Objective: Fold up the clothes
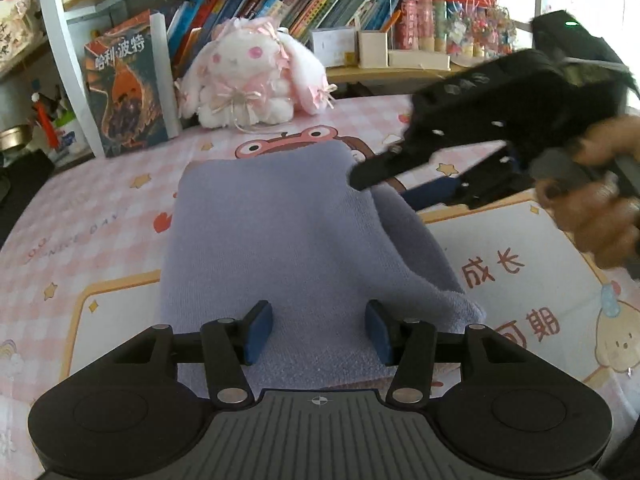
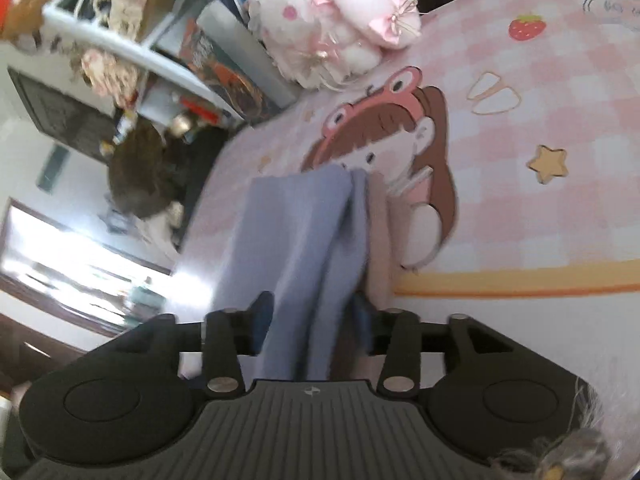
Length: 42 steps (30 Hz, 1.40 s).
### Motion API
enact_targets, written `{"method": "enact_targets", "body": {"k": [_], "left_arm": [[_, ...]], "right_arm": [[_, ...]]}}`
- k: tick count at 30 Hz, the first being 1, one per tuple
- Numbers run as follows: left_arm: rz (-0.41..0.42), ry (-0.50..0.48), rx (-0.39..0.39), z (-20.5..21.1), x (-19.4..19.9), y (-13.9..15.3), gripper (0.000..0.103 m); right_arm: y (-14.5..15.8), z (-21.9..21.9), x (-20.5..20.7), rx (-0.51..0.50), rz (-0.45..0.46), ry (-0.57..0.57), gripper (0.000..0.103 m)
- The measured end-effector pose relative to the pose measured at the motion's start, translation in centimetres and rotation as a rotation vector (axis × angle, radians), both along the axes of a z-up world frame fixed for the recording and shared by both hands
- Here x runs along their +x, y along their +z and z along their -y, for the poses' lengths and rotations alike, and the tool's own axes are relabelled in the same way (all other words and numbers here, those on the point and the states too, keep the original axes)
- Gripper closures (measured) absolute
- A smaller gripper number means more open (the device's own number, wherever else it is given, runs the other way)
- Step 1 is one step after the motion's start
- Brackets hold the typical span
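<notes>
A: Cloth (image 1: 280,232), lavender-blue, terry-like texture, lies folded on the table mat (image 1: 100,208) w/ pink check + cartoon print. Looks like a towel, can't say for sure.

B: Left gripper (image 1: 318,330)?

A: Low over the near edge of the cloth, blue pads (image 1: 258,332) spread apart, nothing between them. Cloth surface shows in the gap. Whether the tips touch it, can't tell.

B: Right gripper (image 1: 384,176)?

A: In left wrist view it comes in from the right, blurred, held by a hand (image 1: 600,200). Its tip sits at the far right corner of the cloth, where a raised fold runs back toward the near right corner. Right wrist view: right gripper (image 2: 314,320) has a lifted fold of the cloth (image 2: 304,240) running between its fingers, view tilted sideways. Fingers close in on the fabric from both sides, so pinching it, though blur hides the exact contact.

B: Rest of the cloth?

A: Flat, roughly rectangular, left edge tidy. Right side bunched + lifted, near right corner flops onto the mat.

B: Surroundings?

A: White + pink plush bunny (image 1: 248,76) sits on the mat behind the cloth, well apart. Book (image 1: 128,92) w/ dark cover leans upright left of it. Shelf of books (image 1: 300,4) behind, plus small boxes (image 1: 372,50).
</notes>
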<state>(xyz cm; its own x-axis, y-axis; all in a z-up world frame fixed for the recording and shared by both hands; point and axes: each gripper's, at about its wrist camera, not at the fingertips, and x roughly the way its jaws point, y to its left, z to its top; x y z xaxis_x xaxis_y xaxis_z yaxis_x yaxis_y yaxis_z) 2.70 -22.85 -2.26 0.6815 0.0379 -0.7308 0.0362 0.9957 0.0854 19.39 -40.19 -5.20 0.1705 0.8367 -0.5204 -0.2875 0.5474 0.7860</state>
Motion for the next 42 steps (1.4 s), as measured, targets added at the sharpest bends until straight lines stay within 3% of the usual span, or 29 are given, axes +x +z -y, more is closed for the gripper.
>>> {"method": "enact_targets", "body": {"k": [3,4,5,6,11,12,14,15,18,20,23,25,28,31,35,39,42], "left_arm": [[-0.003,-0.006,0.006,0.0,0.1,0.0,0.052],[-0.005,-0.007,0.007,0.1,0.1,0.0,0.052],[-0.007,-0.008,0.007,0.1,0.1,0.0,0.052],[-0.008,-0.008,0.007,0.1,0.1,0.0,0.052],[-0.008,-0.01,0.017,0.3,0.2,-0.1,0.051],[-0.007,-0.01,0.02,0.3,0.2,-0.1,0.051],[-0.017,-0.009,0.02,0.4,0.4,0.1,0.051],[-0.019,-0.008,0.017,0.4,0.4,0.3,0.05],[0.004,0.01,-0.041,-0.5,-0.2,1.5,0.049],[0.051,0.046,-0.118,-1.9,-1.3,2.7,0.049],[0.108,0.134,-0.206,-4.3,-2.6,3.8,0.049],[0.12,0.189,-0.216,-5.4,-2.8,4.0,0.049],[0.126,0.185,-0.172,-5.3,-2.3,4.2,0.049],[0.098,0.154,-0.137,-4.6,-1.7,3.7,0.048],[0.045,0.135,-0.09,-3.7,-1.1,2.6,0.048],[-0.007,0.116,-0.043,-2.9,-0.5,1.5,0.047],[-0.017,0.088,0.001,-2.3,-0.5,1.3,0.046]], "right_arm": [[-0.6,-1.0,1.0,-0.009,-0.028,-0.029,0.058],[-0.6,-1.3,1.3,-0.02,-0.029,-0.04,0.062],[-0.4,-1.6,1.4,-0.037,-0.013,-0.047,0.075],[0.2,-1.8,1.2,-0.043,0.034,-0.031,0.086],[3.9,-1.7,-2.4,0.047,0.367,0.143,0.091],[3.6,-1.8,-2.3,-0.011,0.366,0.124,0.091],[1.7,-2.2,-0.8,-0.217,0.285,0.021,0.091],[0.9,-2.2,-0.3,-0.271,0.253,-0.012,0.091],[1.6,-1.5,-0.6,-0.291,0.29,-0.03,0.086],[2.8,-0.7,-1.7,-0.291,0.333,-0.024,0.059],[4.4,0.8,-3.7,-0.184,0.348,0.039,0.058],[4.5,0.4,-4.8,-0.125,0.298,0.135,0.058],[3.5,-1.2,-5.9,-0.143,0.23,0.194,0.062],[2.0,-2.8,-6.2,-0.2,0.141,0.209,0.09],[3.7,-1.2,-7.0,-0.025,0.138,0.24,0.093],[1.0,-0.6,-6.5,-0.156,0.087,0.21,0.095],[-0.6,-0.2,-6.3,-0.125,0.025,0.169,0.095]]}}
